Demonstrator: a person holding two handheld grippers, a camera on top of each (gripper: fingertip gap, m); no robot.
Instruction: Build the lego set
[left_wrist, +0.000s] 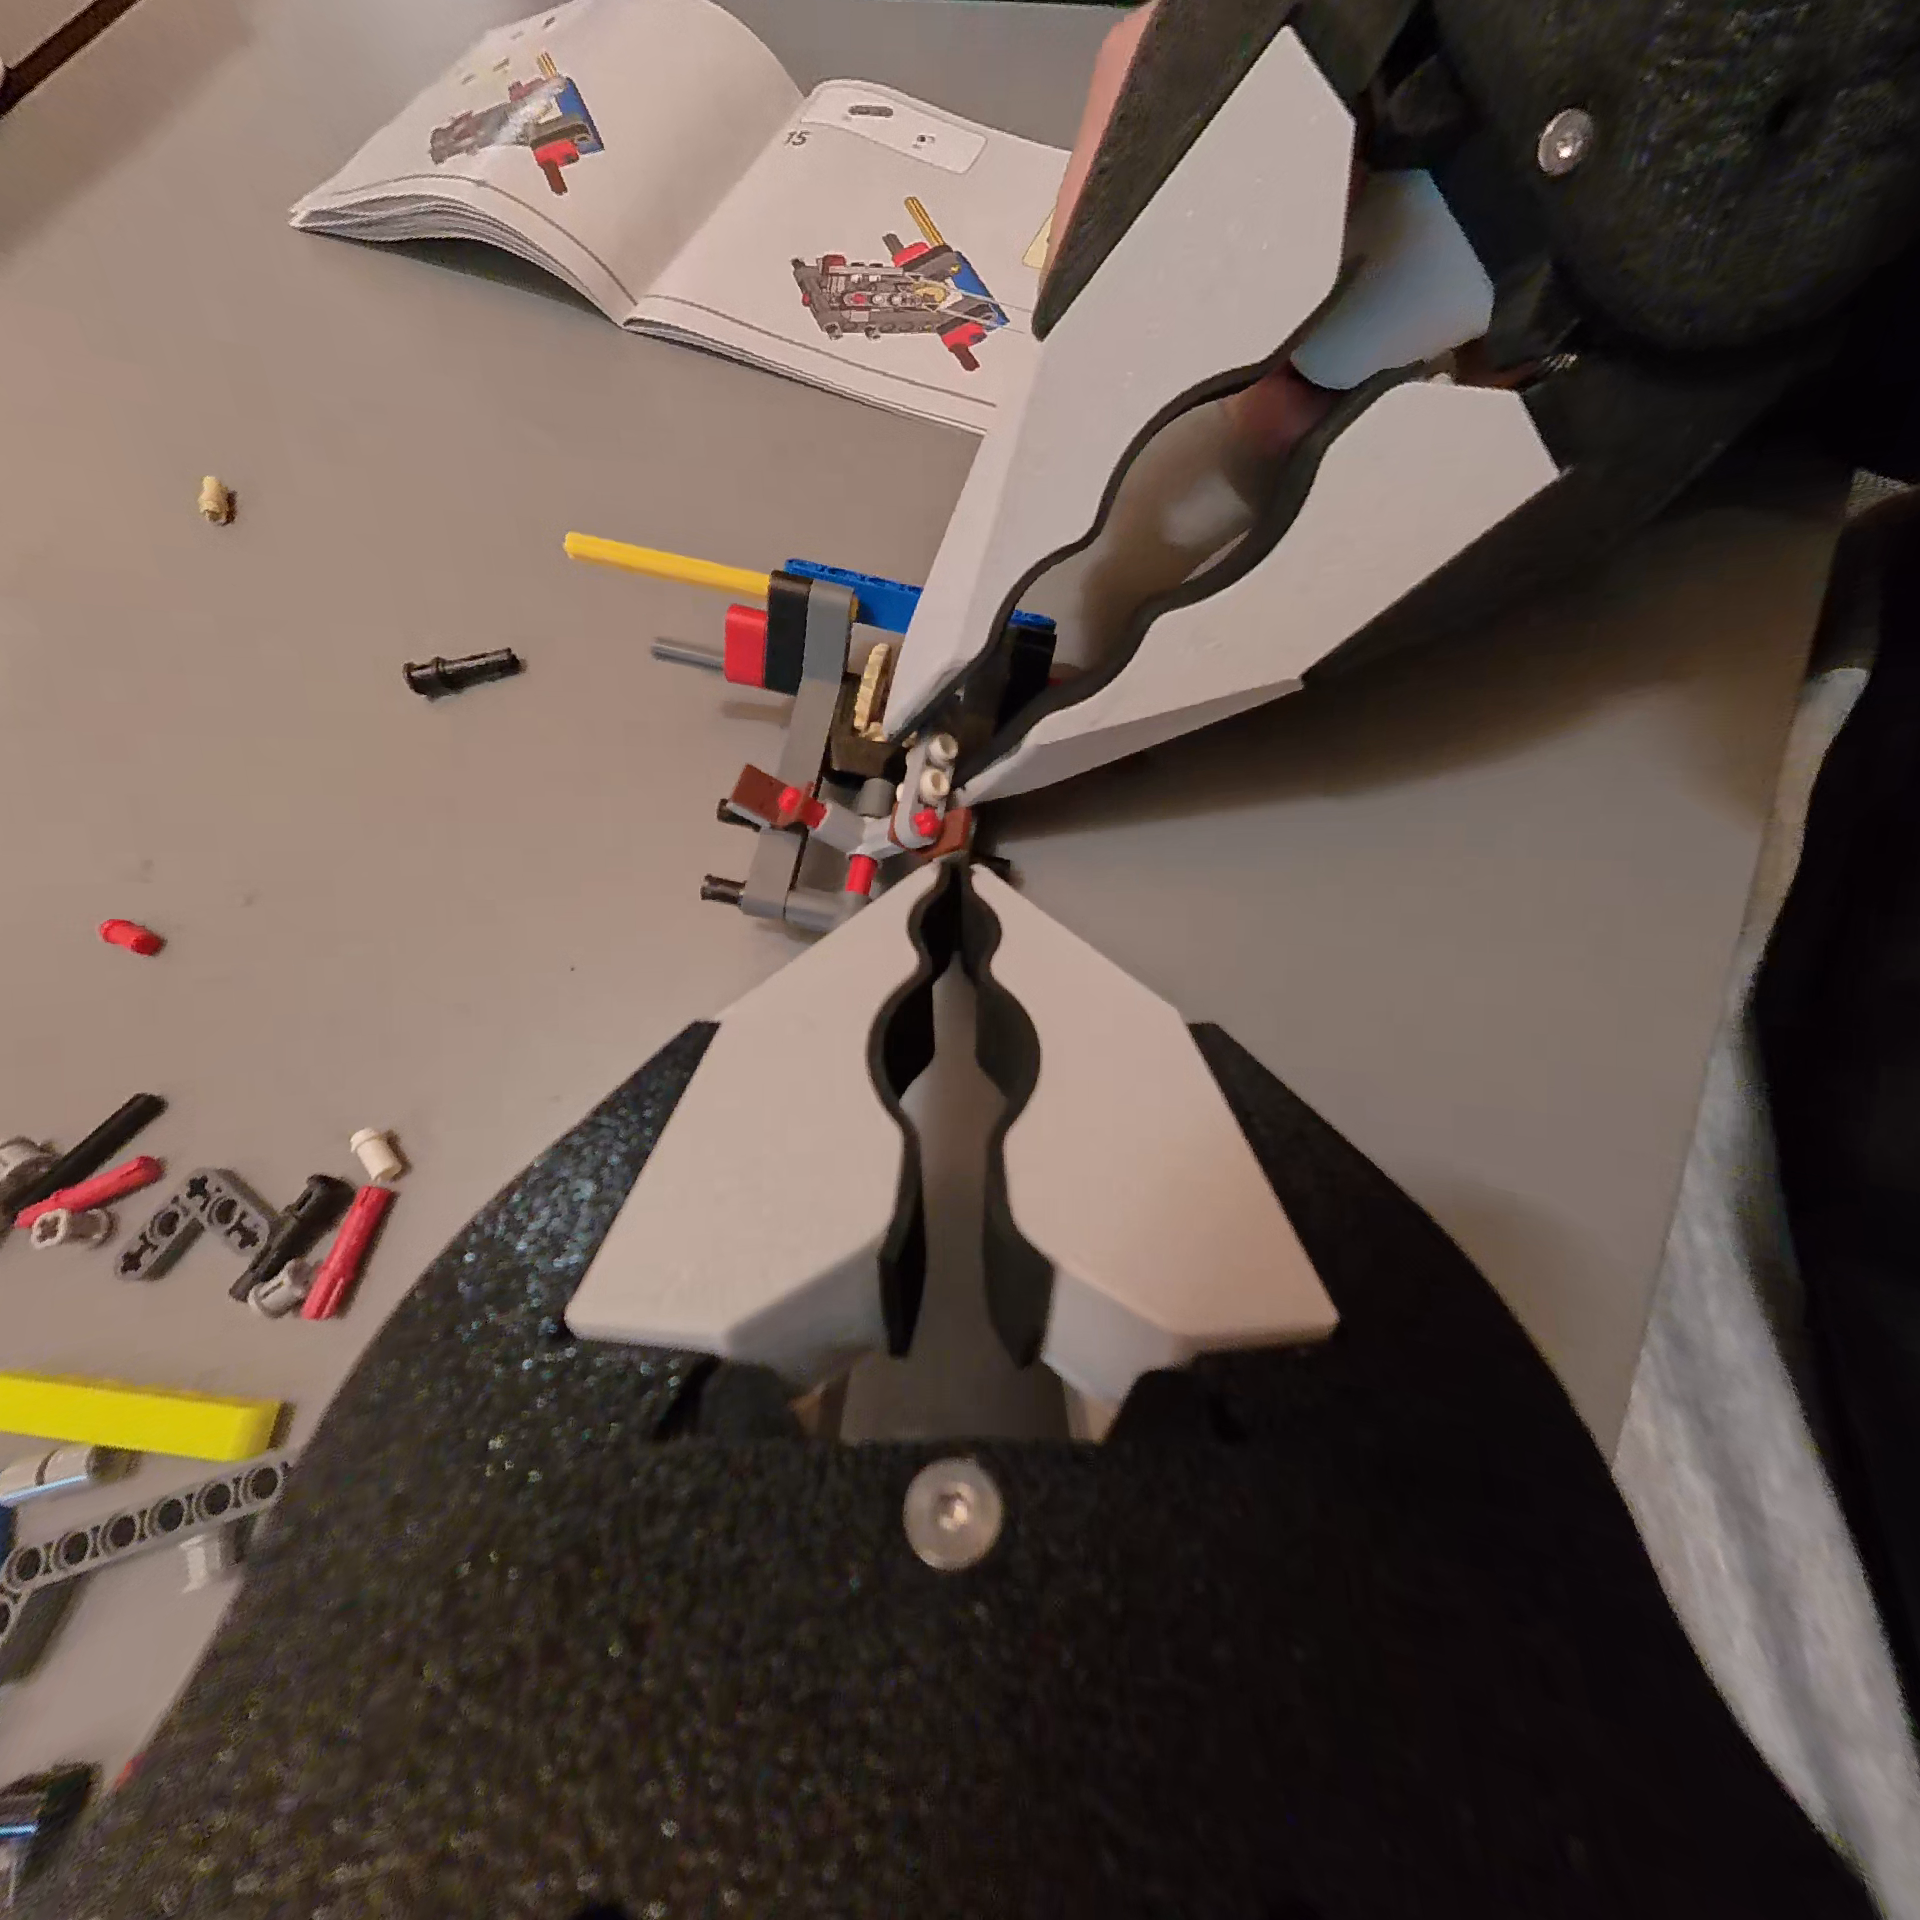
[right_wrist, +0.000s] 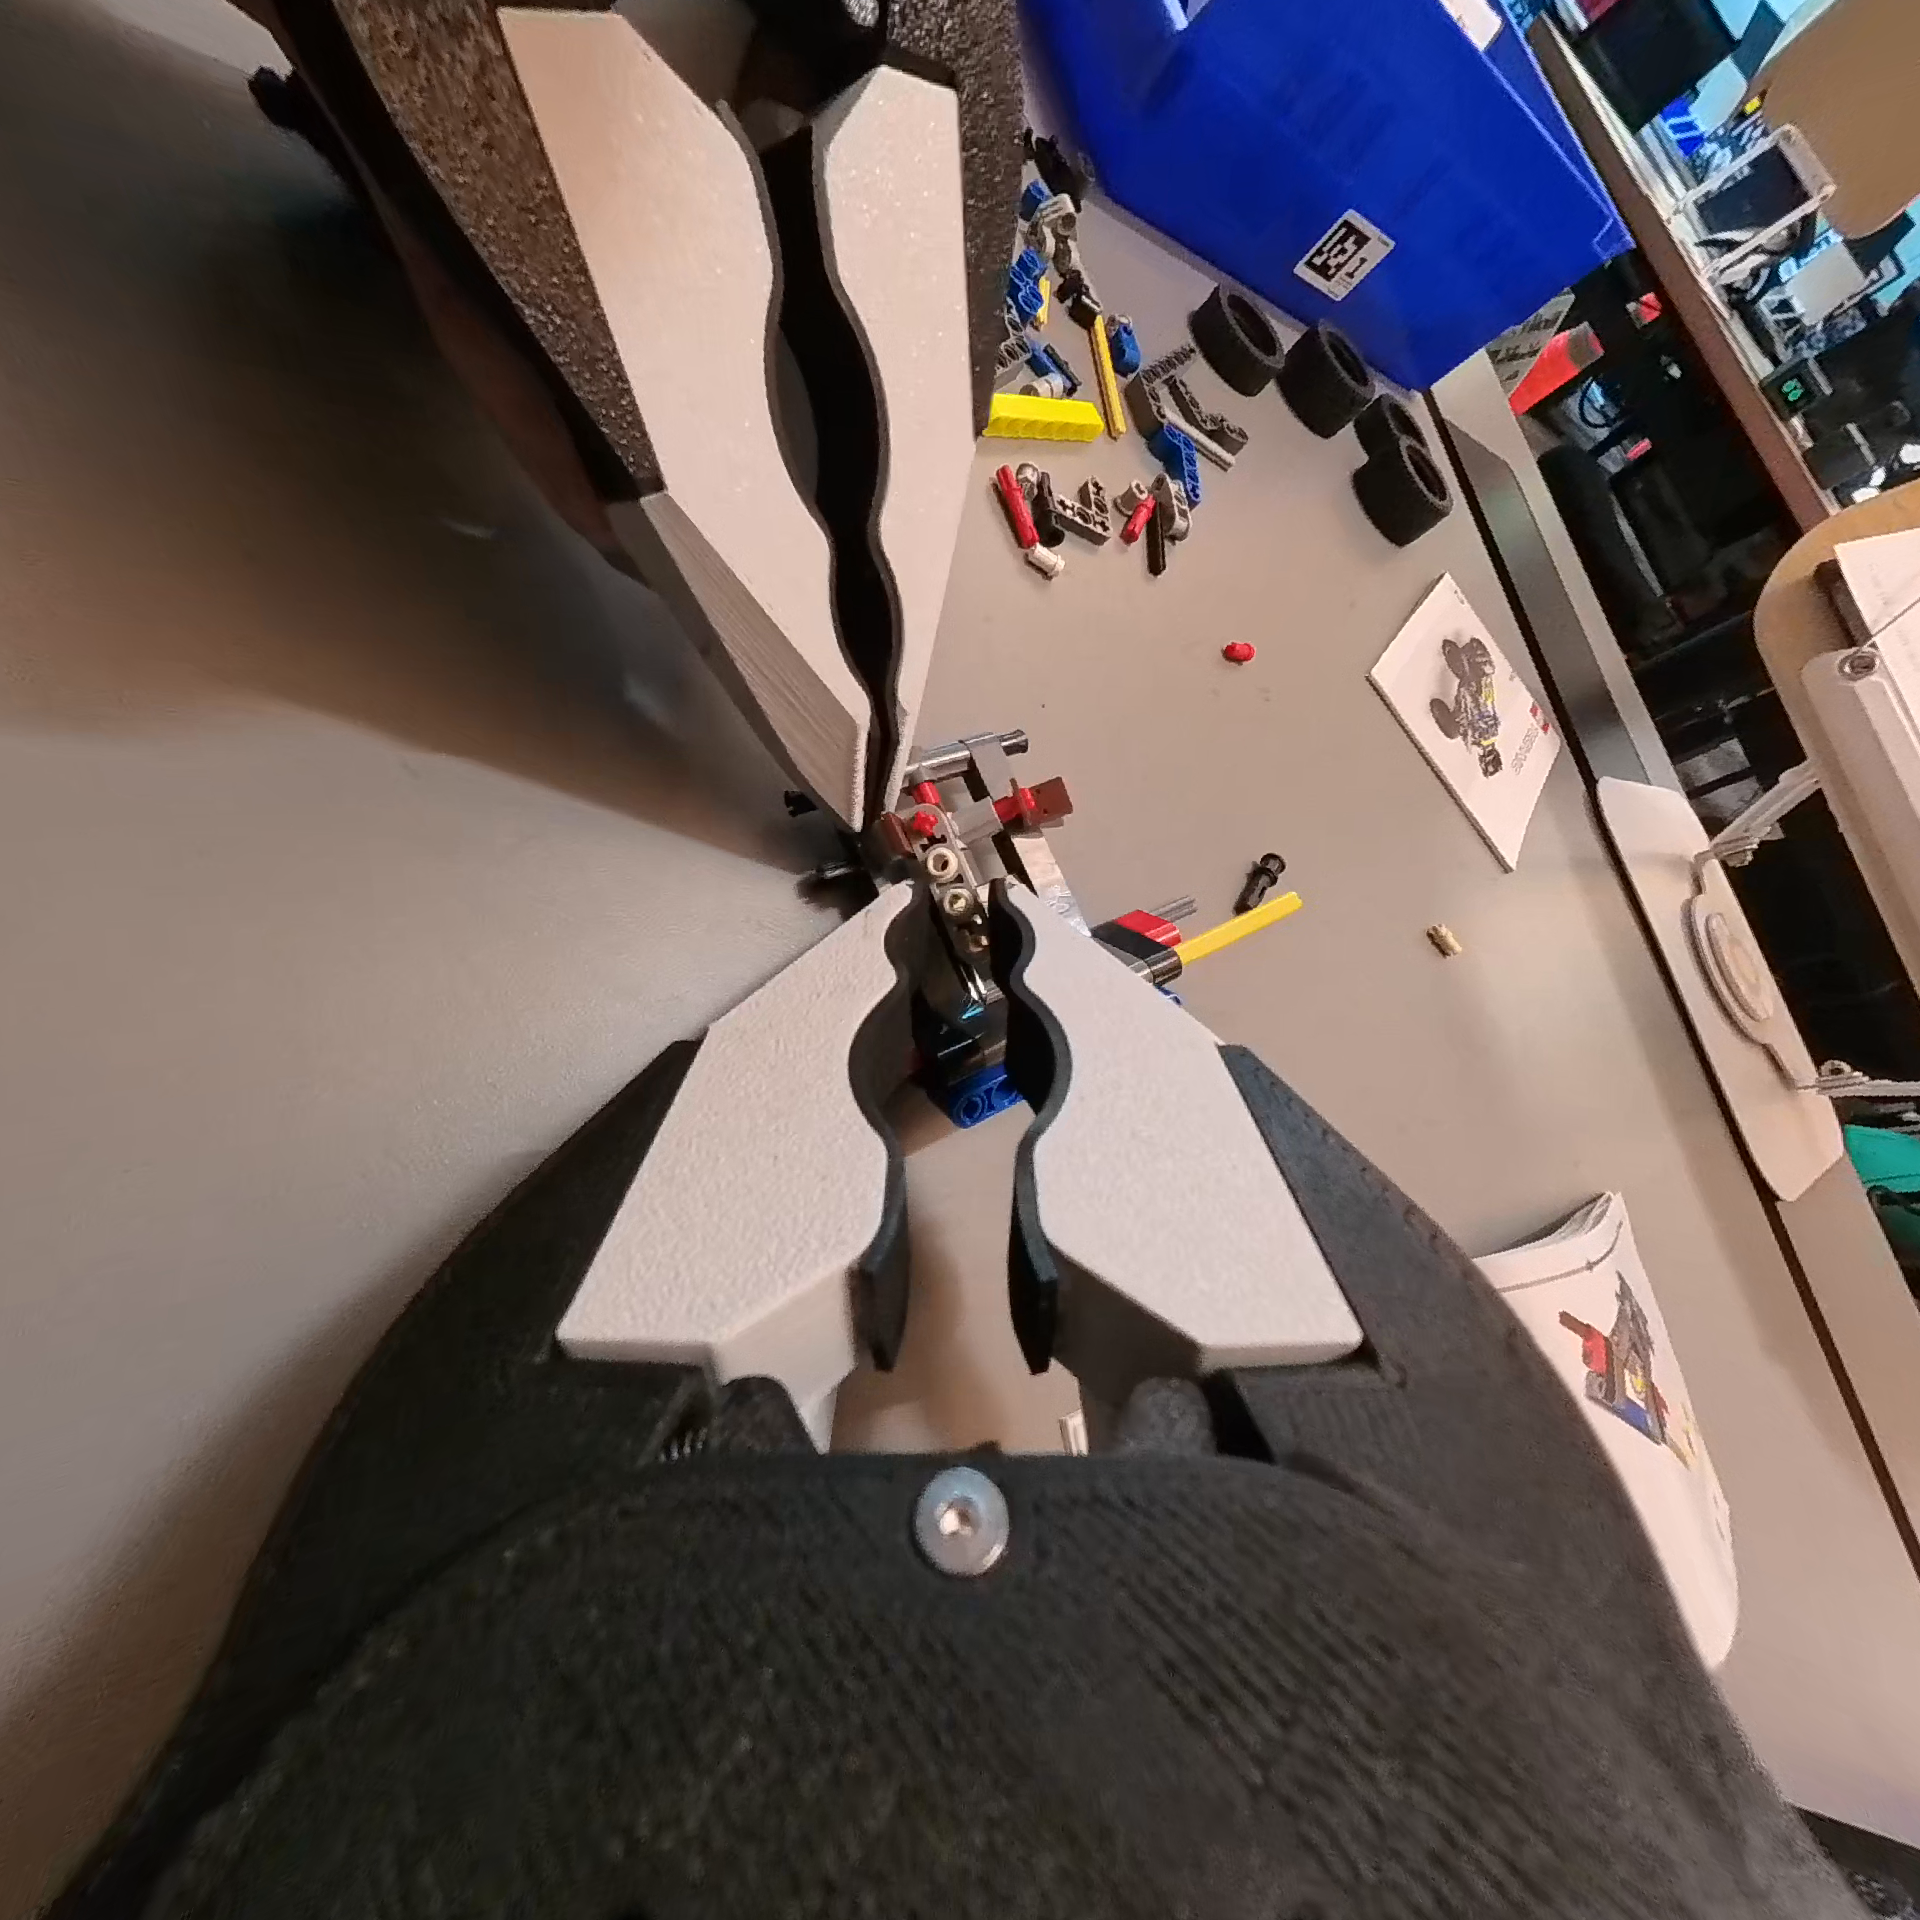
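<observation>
Clamping the half-built lego model (left_wrist: 831, 748) at its black-and-blue end with the right gripper (right_wrist: 951, 914); pinching nearly closed with the left gripper (left_wrist: 951, 873) — possibly on the brown connector (left_wrist: 951, 829), tips blurring. Steadying, pressing squarely — model sitting mid-table (left_wrist: 364, 810), grey-framed, red-pinned, yellow axle (left_wrist: 665, 561) protruding.

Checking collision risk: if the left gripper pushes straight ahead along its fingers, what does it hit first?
Likely the left gripper meets the lego assembly at its small brown piece, with the right gripper tips just beyond; depth is unclear.
</observation>
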